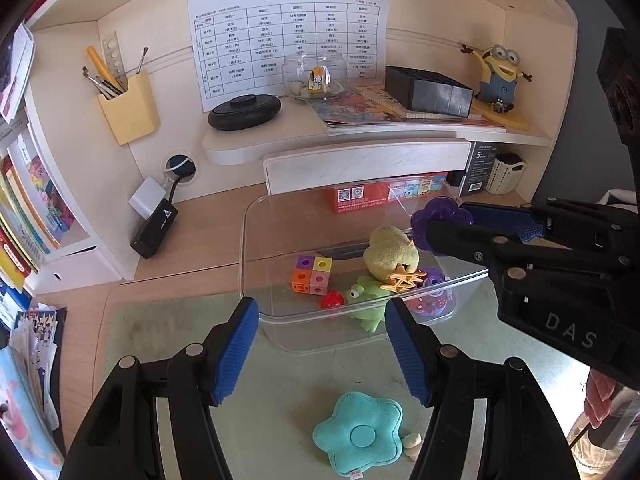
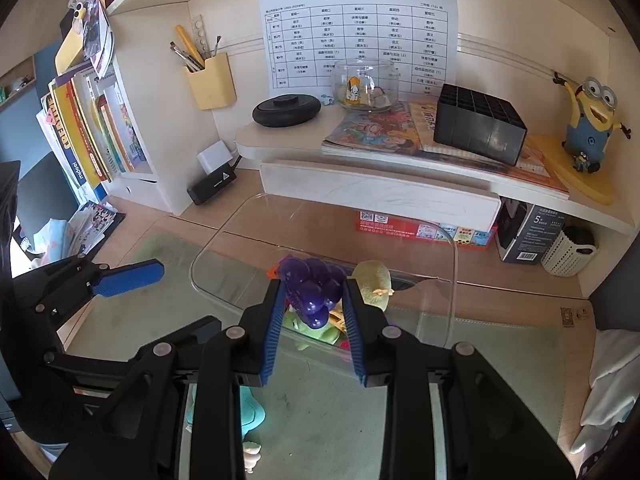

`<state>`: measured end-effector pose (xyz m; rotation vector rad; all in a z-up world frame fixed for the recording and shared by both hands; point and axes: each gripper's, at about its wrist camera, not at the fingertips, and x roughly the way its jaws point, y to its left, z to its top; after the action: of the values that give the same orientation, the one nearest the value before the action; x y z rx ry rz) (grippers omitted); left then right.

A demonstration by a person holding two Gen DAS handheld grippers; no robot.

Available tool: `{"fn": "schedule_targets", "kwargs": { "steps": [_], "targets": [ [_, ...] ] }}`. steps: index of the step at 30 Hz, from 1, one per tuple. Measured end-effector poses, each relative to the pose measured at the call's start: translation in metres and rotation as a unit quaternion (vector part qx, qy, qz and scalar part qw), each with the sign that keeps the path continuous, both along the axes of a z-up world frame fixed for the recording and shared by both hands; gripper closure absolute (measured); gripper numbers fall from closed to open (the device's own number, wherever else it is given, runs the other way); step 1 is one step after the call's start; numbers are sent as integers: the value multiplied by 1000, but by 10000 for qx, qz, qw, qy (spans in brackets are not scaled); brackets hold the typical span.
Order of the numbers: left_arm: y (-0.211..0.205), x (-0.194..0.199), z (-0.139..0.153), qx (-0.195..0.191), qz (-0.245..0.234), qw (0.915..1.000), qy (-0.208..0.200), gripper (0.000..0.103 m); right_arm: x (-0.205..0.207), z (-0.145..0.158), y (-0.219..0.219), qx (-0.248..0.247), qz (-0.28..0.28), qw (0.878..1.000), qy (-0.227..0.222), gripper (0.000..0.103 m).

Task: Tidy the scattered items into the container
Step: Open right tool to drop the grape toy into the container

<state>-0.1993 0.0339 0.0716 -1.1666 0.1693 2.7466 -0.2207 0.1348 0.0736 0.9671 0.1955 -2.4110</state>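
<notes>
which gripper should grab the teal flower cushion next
Left. The left gripper is open and empty with the teal flower cushion lying just below its fingers. The right gripper is shut on the purple toy over the clear container.

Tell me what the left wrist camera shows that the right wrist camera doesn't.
Left wrist only: the open left claw head-on, the whole teal flower cushion lying on the mat, and the colored cube block inside the clear container. Right wrist only: the right claw seen from behind, shut on the purple toy. Both: the container, purple toy, yellow plush and Minion figure.
</notes>
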Motion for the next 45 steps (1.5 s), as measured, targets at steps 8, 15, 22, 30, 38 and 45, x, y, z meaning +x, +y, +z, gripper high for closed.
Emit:
{"fn": "schedule_targets", "kwargs": {
  "steps": [8,15,22,30,38,45],
  "targets": [
    [-7,-8,-9,-13,61,9999,-97,41,-33,-8,-8,70,-121,9999,-87,76],
    [-18,-13,-14,129,177,9995,-230,41,-59,-25,-9,29,-349,9981,-516,66],
    [-22,-14,-19,200,263,9989,-331,41,-45,-20,-1,-65,-400,9982,-441,57],
    [-20,-1,-11,220,240,9992,-231,41,-12,-18,0,39,-131,9993,-335,58],
    [-18,19,-3,184,227,9995,-120,41,18,-18,4,77,-27,9997,-250,58],
    [-18,39,-2,157,222,9996,-86,41,48,-22,8,64,113,9998,-163,58]
  ]
}}
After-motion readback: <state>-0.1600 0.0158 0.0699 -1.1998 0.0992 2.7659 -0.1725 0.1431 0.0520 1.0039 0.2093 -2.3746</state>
